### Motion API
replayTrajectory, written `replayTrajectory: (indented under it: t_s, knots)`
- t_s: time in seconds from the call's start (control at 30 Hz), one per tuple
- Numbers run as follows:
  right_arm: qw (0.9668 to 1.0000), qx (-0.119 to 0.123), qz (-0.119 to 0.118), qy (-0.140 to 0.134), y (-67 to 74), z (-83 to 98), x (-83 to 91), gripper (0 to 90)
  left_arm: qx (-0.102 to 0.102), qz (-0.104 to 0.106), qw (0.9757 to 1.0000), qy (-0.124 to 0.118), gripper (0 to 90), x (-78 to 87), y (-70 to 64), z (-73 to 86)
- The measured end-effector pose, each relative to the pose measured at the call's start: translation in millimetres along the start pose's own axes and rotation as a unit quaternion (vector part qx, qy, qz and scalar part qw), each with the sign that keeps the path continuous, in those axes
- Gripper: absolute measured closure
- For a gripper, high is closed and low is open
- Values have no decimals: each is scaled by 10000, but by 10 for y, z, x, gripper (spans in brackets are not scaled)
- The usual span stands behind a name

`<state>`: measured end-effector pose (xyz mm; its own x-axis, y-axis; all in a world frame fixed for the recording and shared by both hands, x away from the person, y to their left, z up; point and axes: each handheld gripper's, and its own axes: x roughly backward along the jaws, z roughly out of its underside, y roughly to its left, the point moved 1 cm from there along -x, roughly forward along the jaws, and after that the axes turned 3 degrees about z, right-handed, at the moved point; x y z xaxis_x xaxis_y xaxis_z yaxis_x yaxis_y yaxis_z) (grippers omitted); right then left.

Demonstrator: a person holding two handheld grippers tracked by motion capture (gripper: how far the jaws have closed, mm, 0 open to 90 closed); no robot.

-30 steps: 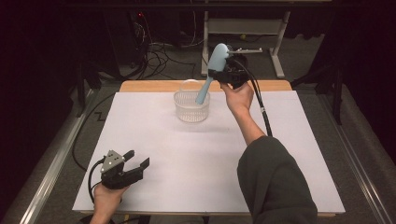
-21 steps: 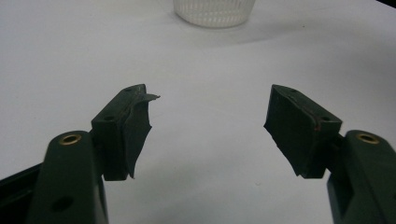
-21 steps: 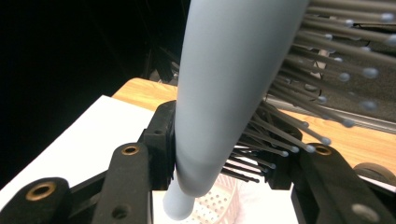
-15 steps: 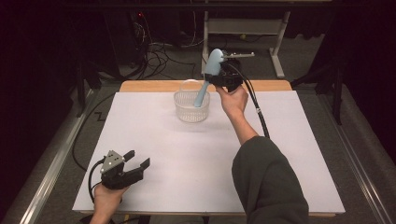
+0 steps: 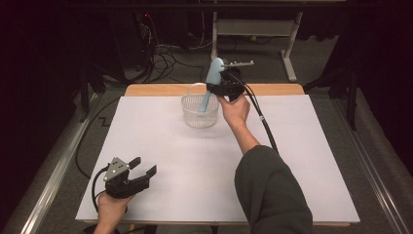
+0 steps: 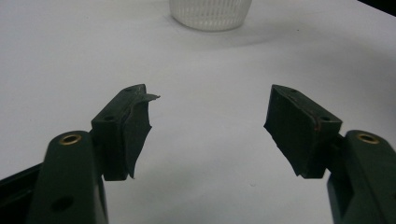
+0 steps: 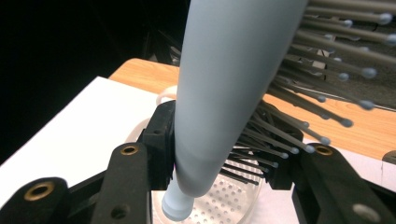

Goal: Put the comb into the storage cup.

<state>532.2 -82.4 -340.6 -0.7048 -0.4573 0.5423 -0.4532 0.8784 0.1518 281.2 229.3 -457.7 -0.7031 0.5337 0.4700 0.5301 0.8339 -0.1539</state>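
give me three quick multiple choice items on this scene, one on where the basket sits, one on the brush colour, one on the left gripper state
1. Where is the basket?
A. far side of the table, near the wooden edge
B. near edge, by the left gripper
C. on the floor

2. What colour is the hairbrush?
A. red
B. pale blue
C. black

3. What state is the left gripper in?
A. shut on the hairbrush
B. shut on the basket
C. open, nothing between its jaws

Answers: 1 A, the high view shows it at the far side by the wood strip. 2 B, its handle is pale blue in the right gripper. 3 C, the left gripper view shows jaws apart over bare table.
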Motion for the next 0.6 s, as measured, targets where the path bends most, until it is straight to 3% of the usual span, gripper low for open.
replayTrajectory:
  t_s: [0.6]
  knots:
    - [9999,-62,80,81,105,148,-212,531,-22,6,10000,-19,310,11,-9,-1]
